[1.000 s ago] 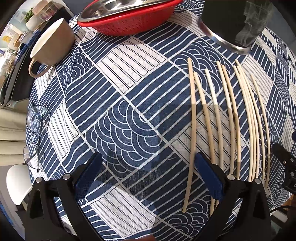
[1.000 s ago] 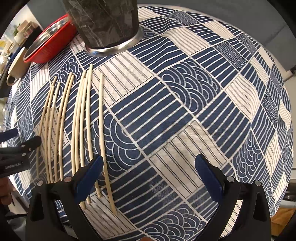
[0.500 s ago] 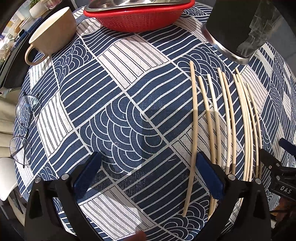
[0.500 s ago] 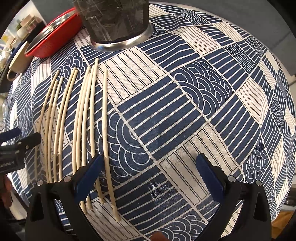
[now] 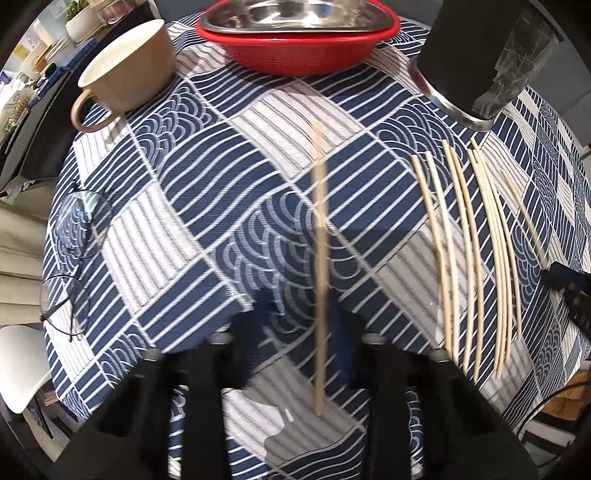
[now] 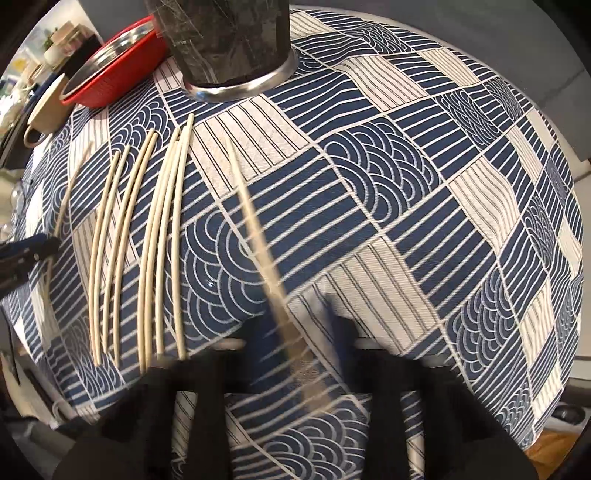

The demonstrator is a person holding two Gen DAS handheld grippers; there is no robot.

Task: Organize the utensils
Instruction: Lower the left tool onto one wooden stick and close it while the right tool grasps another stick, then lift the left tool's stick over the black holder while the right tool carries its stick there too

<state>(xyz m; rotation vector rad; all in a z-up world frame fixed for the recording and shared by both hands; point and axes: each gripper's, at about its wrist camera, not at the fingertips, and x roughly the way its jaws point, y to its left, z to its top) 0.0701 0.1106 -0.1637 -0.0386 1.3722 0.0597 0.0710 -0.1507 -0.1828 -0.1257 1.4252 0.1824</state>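
A: What do my left jaws hold?

B: The left gripper (image 5: 320, 325) is clenched on one chopstick (image 5: 320, 258), which runs straight ahead between the blurred blue pads (image 5: 343, 332); its far tip points toward the red colander (image 5: 299, 55).

A: And my right?

B: The right gripper (image 6: 295, 336) is likewise clamped on a second chopstick (image 6: 258, 236), tilted left of centre, its far end aimed toward the dark holder (image 6: 229, 40); both views are motion-blurred near the jaws, so I cannot tell whether either stick touches the cloth.

A: Where are the other utensils?

B: The loose chopsticks (image 6: 147, 251) lie in a rough row on the bench (image 6: 424, 206), covered in a blue-and-white patterned cloth; they sit between my two grippers, near the holder's steel base. A steel tray (image 5: 295, 14) rests in the colander; a tan cup (image 5: 125, 66) stands just left of it; a pair of glasses (image 5: 74, 251) lies at the bench's left edge.
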